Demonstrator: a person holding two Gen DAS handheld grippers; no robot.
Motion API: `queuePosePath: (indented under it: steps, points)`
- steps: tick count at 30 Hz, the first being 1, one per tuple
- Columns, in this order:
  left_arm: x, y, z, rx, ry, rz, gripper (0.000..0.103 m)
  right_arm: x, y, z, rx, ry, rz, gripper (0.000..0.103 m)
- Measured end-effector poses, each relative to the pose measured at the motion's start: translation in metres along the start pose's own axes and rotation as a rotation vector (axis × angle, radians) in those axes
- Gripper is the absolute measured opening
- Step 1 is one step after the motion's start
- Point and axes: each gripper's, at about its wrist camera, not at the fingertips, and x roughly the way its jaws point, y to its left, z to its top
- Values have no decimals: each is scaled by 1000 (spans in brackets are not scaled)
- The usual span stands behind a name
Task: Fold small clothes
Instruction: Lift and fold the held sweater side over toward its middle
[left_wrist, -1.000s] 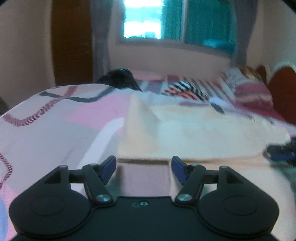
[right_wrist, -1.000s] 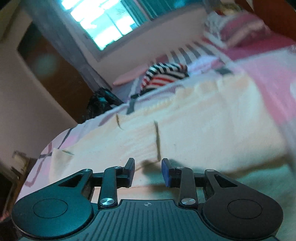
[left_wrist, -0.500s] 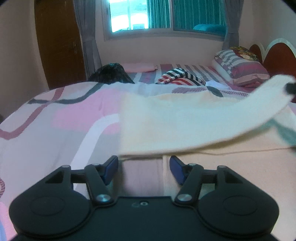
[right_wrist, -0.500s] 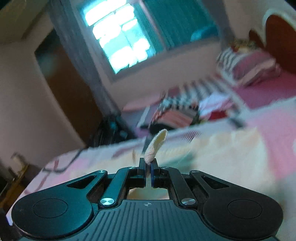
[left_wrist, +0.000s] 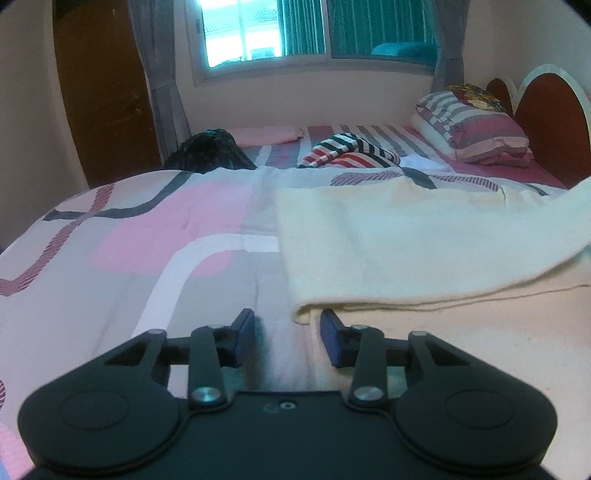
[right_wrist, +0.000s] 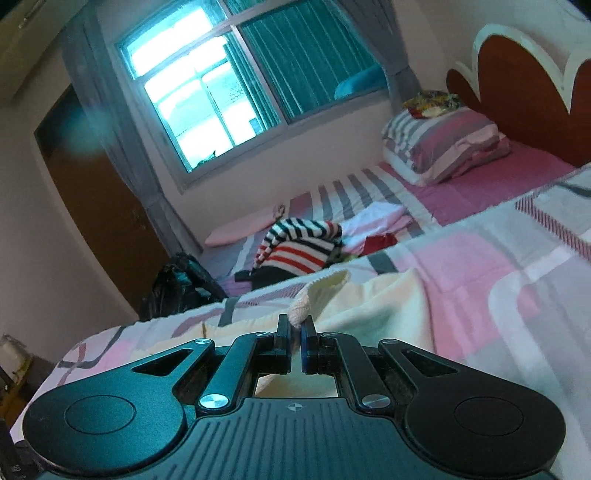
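We fold: right gripper (right_wrist: 296, 341) pinches the sweater (left_wrist: 406, 236) cuff, left gripper (left_wrist: 287, 332) gapes empty; next, lay the sleeve across.

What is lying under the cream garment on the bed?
The cream garment lies on the patterned pink, grey and white bedspread. Its folded-over layer rests on its own lower layer. What the bedspread looks like beneath it is hidden. The right gripper pinches one edge.
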Motion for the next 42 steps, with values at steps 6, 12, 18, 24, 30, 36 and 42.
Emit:
queuePosePath:
  steps: [6,12,18,24,30,36,42]
  points:
    - [0,0,1,3,5,-10,31,9,-18,-6,-8,65,-68,4]
    - [1,1,1,0,9,-16,31,11,-32,-20,16,101,-82,4]
    - [3,1,2,3,16,-22,31,15,-38,-28,40,118,-98,4]
    - [-8,9,3,-14,-21,24,49,20,-51,-36,81,157,-154,4]
    - [-22,-18,23,-5,-105,-87,54,9,-16,-29,-13,94,-117,7]
    - [0,-77,25,42,-57,-198,64,54,57,-65,-259,251,42,7]
    - [10,-42,11,22,-7,-177,63,32,-10,-60,-168,188,-136,0]
